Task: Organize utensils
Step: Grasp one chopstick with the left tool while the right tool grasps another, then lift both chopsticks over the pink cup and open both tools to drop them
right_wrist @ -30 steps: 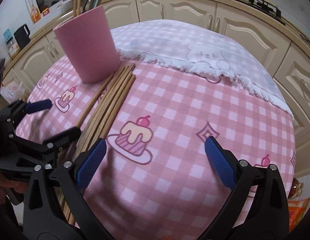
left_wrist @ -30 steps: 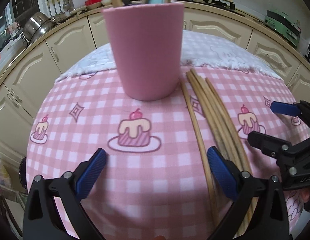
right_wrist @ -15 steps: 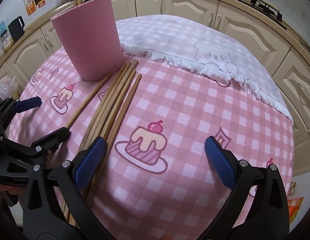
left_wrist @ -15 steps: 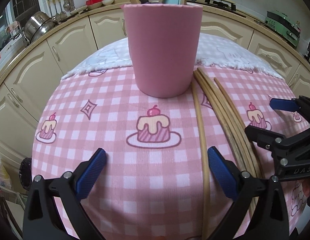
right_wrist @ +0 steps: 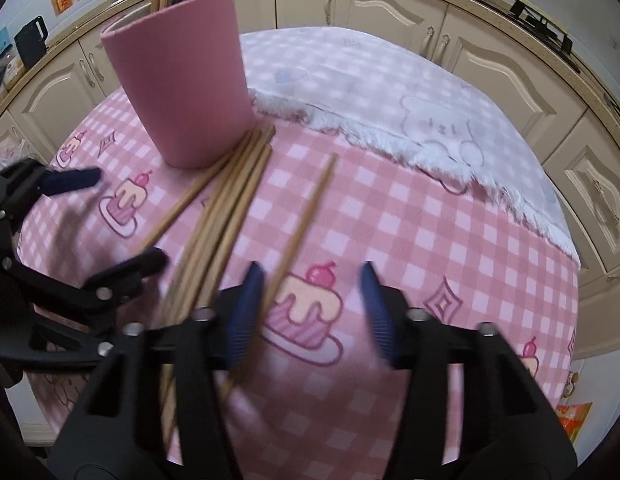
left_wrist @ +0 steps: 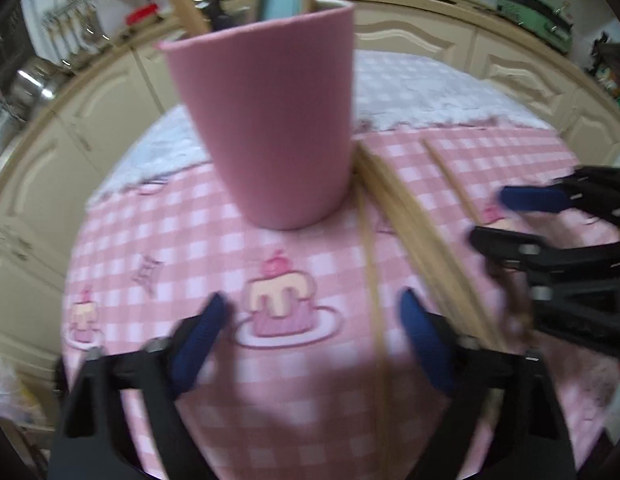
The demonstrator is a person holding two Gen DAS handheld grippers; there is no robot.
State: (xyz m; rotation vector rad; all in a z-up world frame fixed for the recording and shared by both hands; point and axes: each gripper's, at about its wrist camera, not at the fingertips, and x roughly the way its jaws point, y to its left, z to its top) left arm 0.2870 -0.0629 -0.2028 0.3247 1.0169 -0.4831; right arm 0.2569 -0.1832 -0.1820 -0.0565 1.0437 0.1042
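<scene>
A pink cup (left_wrist: 278, 120) (right_wrist: 182, 92) holding several utensils stands on the pink checked tablecloth (right_wrist: 389, 220). Several wooden chopsticks (right_wrist: 230, 208) (left_wrist: 421, 240) lie bundled right of it. My left gripper (left_wrist: 313, 332) (right_wrist: 110, 222) is closing; one loose chopstick (left_wrist: 373, 280) runs between its jaws near the right finger, and the pads do not press it. My right gripper (right_wrist: 310, 304) (left_wrist: 509, 218) is closing too. A separate chopstick (right_wrist: 306, 216) (left_wrist: 449, 176) lies between its jaws against the left pad (right_wrist: 246, 308), not clamped.
A white fringed cloth with a bear print (right_wrist: 429, 120) covers the table's far part. Cream cabinets (right_wrist: 389, 8) ring the table closely. A black kettle (right_wrist: 30, 40), metal pots (left_wrist: 34, 84) and a green appliance (left_wrist: 533, 12) sit on the counters.
Both grippers' jaws have narrowed. One chopstick has swung away from the bundle and now lies between the right gripper's fingers. Both views have shifted, and the cup looks tilted in the left one.
</scene>
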